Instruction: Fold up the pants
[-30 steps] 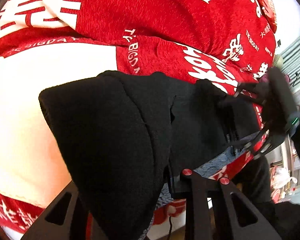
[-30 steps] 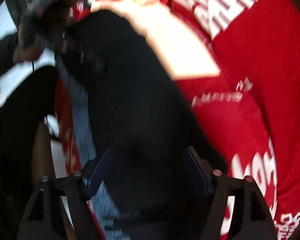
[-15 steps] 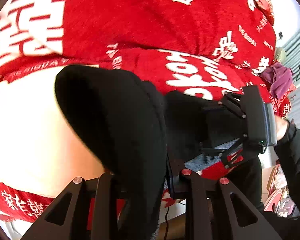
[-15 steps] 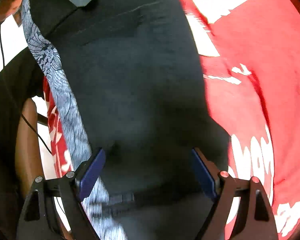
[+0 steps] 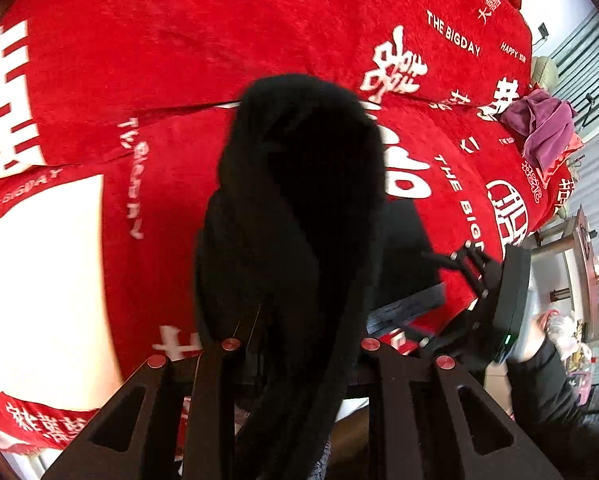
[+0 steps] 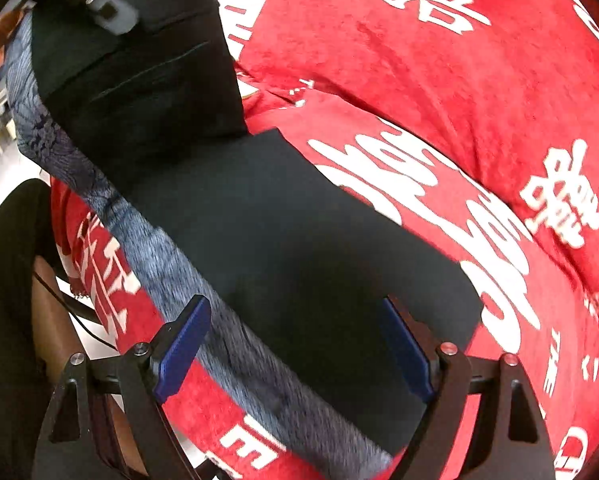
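Note:
The black pants (image 6: 283, 248) lie on a red blanket (image 6: 459, 100) with white characters. In the right wrist view my right gripper (image 6: 295, 348) is open, its blue pads (image 6: 183, 344) spread over the flat pants. In the left wrist view my left gripper (image 5: 295, 344) is shut on a bunched fold of the black pants (image 5: 299, 200), which hangs over the fingers and hides their tips. The right gripper also shows in the left wrist view (image 5: 495, 300), low at the right, beside the flat part of the pants.
A grey patterned cloth (image 6: 171, 264) lies under the pants along the bed edge. A purple cloth (image 5: 539, 128) sits at the far right of the bed. A white patch of the blanket (image 5: 39, 280) is at the left. Furniture stands beyond the bed's right side.
The left gripper has carried the bunched pants fold further over the blanket. The right gripper has drawn back and rests open over the flattened pants.

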### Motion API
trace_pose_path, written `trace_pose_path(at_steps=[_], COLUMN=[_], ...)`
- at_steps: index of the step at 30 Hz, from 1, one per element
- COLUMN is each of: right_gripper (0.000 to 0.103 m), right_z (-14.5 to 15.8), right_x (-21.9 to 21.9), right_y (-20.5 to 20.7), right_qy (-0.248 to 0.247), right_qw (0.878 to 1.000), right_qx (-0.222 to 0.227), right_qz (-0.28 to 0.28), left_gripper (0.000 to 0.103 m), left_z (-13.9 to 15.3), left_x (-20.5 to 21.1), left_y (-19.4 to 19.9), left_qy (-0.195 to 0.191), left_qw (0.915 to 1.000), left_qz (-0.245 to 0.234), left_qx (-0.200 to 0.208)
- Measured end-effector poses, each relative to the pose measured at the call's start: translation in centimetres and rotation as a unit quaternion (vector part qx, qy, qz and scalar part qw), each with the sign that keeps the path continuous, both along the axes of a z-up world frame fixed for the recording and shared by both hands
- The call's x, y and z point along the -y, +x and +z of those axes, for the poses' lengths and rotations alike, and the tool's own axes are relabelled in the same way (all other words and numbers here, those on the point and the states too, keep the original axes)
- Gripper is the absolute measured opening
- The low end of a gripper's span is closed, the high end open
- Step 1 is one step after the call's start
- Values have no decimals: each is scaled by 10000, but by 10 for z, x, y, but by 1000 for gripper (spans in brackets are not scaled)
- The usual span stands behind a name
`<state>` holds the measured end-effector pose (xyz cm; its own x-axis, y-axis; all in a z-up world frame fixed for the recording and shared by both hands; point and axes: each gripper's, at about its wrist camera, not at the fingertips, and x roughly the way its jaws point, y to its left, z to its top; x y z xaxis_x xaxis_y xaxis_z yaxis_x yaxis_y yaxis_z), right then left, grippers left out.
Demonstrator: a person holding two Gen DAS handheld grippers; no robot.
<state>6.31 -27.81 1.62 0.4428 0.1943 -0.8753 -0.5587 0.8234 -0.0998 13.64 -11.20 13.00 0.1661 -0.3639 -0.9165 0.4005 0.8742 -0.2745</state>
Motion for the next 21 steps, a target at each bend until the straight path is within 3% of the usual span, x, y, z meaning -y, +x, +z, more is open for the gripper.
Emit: trace_pose_path(at_steps=[5, 12, 18, 21], right_gripper=[88, 88, 88, 88], right_z=[1, 1, -6, -10], right_x=[27, 73, 98, 103], right_y=[-14, -30, -45, -49], right_qy=[214, 615, 892, 962], right_qw=[9994, 9942, 9887, 9873], right_qx=[116, 283, 284, 263], right_qz=[-264, -838, -1168, -1233], left_gripper=[24, 25, 24, 24], left_z=[-19, -83, -113, -101], left_x=[74, 161, 189, 197], left_y=[7, 8, 14, 14], left_qy=[342, 1248, 1622, 1605], left_qw=[9989, 9899, 9833, 9839], left_qz=[-79, -316, -328, -296], left_qx=[-315, -595, -758, -733])
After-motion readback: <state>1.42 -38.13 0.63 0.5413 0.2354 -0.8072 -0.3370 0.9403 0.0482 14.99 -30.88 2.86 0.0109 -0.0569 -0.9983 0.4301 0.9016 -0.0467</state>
